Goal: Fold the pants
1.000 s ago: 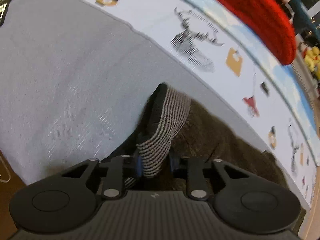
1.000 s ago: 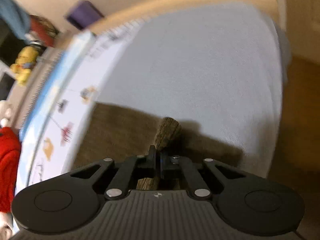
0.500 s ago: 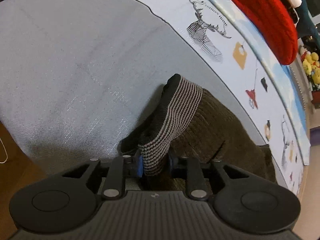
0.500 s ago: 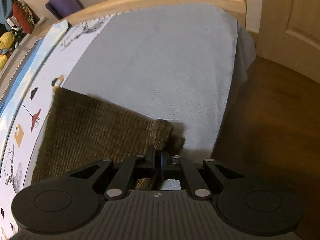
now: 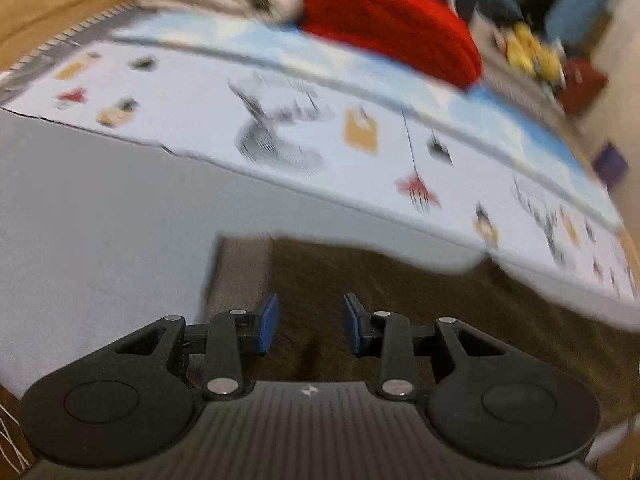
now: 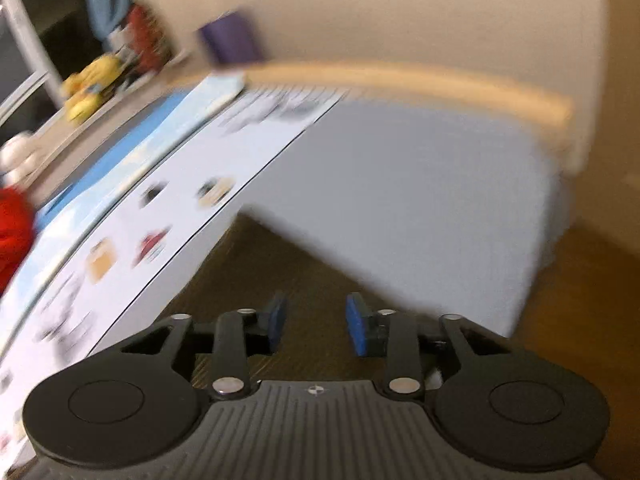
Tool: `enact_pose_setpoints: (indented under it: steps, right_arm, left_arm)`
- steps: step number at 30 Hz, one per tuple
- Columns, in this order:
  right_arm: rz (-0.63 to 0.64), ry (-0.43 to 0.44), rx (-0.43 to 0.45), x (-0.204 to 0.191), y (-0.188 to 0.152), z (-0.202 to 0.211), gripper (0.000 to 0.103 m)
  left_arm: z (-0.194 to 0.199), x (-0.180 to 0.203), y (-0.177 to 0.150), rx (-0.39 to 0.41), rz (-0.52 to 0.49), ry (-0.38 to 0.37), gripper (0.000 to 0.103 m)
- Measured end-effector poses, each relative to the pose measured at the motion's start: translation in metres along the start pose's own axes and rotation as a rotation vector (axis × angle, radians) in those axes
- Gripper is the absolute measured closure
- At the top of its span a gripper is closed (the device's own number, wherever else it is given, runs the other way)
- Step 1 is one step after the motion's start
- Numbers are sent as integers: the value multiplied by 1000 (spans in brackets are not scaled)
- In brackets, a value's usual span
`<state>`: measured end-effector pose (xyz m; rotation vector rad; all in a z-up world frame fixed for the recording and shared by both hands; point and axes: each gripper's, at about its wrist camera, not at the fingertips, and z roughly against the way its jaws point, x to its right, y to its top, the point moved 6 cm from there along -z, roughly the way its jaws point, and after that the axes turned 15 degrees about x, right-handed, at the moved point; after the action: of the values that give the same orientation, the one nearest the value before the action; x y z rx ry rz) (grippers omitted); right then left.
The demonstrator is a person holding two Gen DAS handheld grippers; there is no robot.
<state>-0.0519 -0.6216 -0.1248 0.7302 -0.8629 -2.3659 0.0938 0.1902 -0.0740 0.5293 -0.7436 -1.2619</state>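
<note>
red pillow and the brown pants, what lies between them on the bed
In the left wrist view, the printed sheet with a blue strip along its far edge, then a band of grey sheet, lies between the red pillow and the pants.

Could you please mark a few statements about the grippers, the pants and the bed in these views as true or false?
1. The left gripper grips the striped waistband. False: its jaws are opening, with nothing pinched.
2. The brown pants lie flat on the grey sheet. True.
3. The right gripper holds a bunched fold. False: it is opening and empty above the fabric.
4. A red cushion lies beyond the printed cover. True.
</note>
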Motion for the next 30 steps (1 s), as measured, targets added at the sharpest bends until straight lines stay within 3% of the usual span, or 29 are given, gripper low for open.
enact_pose_setpoints:
  steps: [1,2,3,4,11,17,21,24,27,30]
  right_arm:
    - [1,-28,-138,5,-20,-15,58]
    - [13,-71,-208,12,-33,-22,59]
    - [24,-77,-187,12,-32,-21,65]
    - [17,-68,-165,10,-26,-20,65]
    - [-16,63,116,-21,19,-17,60]
    - [-8,142,146,-51,32,-67,60]
    - [32,59,92,-54,31,-101,60]
    - [-35,-6,84,-47,33,-122,60]
    - [-32,-54,112,-57,37,-122,60]
    - [18,-79,217,-92,45,-102,57]
  left_arm:
    - [-13,2,-12,-88,-15,21,60]
    - [-26,-3,-27,-193,-4,63,55]
    - [-37,-9,-40,-279,23,93,56]
    - [-38,-11,-43,-295,33,93,55]
    - [-33,-4,-22,-181,34,112,55]
    - [-39,10,-10,-117,22,139,55]
    - [-48,15,2,-63,-6,167,55]
    - [-52,15,5,-64,9,168,55]
    - [-55,17,6,-67,3,175,55]
    - [-58,20,5,-76,-25,180,55]
